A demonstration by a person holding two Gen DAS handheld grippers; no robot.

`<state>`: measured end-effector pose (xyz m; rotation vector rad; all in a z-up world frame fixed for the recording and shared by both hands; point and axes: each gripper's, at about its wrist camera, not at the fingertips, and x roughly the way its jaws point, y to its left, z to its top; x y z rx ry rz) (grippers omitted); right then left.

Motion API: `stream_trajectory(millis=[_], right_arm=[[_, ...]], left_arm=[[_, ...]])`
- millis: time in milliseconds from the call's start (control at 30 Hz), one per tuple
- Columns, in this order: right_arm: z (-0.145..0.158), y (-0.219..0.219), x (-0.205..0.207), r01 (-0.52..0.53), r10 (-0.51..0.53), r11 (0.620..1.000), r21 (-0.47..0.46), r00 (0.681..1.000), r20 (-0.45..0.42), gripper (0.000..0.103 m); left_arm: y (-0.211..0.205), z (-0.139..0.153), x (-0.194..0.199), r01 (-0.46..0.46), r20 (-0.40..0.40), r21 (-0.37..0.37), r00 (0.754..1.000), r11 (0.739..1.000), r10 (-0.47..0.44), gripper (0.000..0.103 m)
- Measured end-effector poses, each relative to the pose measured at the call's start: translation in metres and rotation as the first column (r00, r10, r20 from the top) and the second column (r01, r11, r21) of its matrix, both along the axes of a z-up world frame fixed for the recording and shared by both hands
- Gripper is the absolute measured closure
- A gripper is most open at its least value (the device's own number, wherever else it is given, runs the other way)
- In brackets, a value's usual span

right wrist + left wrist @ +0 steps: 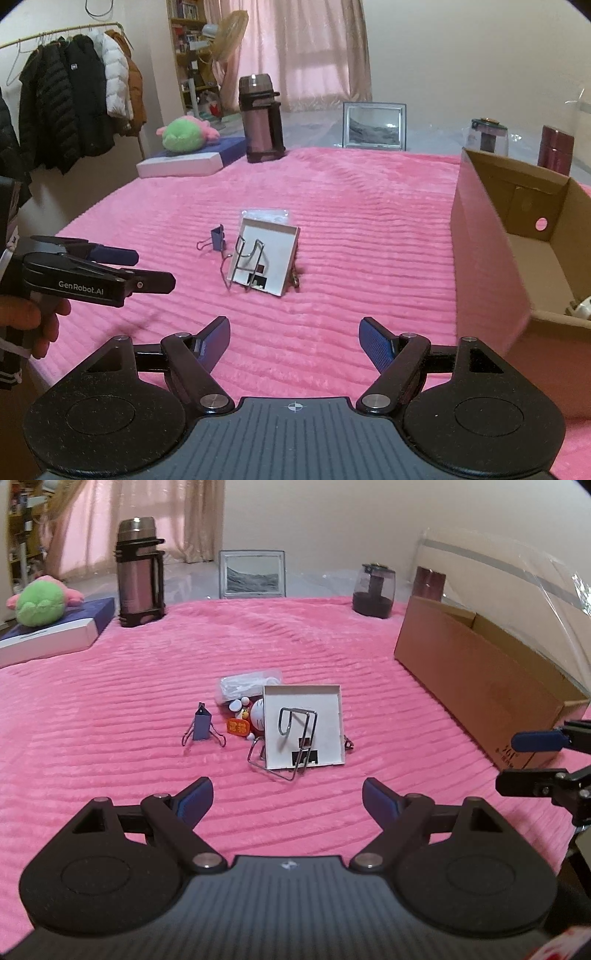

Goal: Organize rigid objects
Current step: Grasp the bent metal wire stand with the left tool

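A small pile lies mid-blanket: a blue binder clip (201, 726), a white shallow box lid (304, 726) propped on a bent wire stand (295, 734), a Doraemon keychain toy (251, 716) and a clear bag of white pieces (249, 685). The clip (218, 238), lid (267, 254) and wire stand (243, 264) also show in the right wrist view. My left gripper (288, 799) is open and empty, short of the pile. My right gripper (293, 341) is open and empty, beside the open cardboard box (491, 236).
The cardboard box (476, 672) stands at the right with a white item (581, 308) inside. At the far edge are a thermos (139, 572), a picture frame (253, 574), a dark jar (373, 590), a maroon tin (556, 149), and a plush toy (40, 600) on a flat box.
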<state>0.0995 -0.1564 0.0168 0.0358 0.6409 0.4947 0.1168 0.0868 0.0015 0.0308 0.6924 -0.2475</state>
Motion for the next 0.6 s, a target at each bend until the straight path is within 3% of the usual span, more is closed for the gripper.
stream_trajectory(millis=[600], right_arm=[[-0.043,0.041,0.067,0.036,-0.037,0.999,-0.032,0.998,-0.042,0.029]], left_arm=[[0.012,-0.046,0.087,0.192,-0.052,0.001,0.980,0.981,-0.192,0.018]])
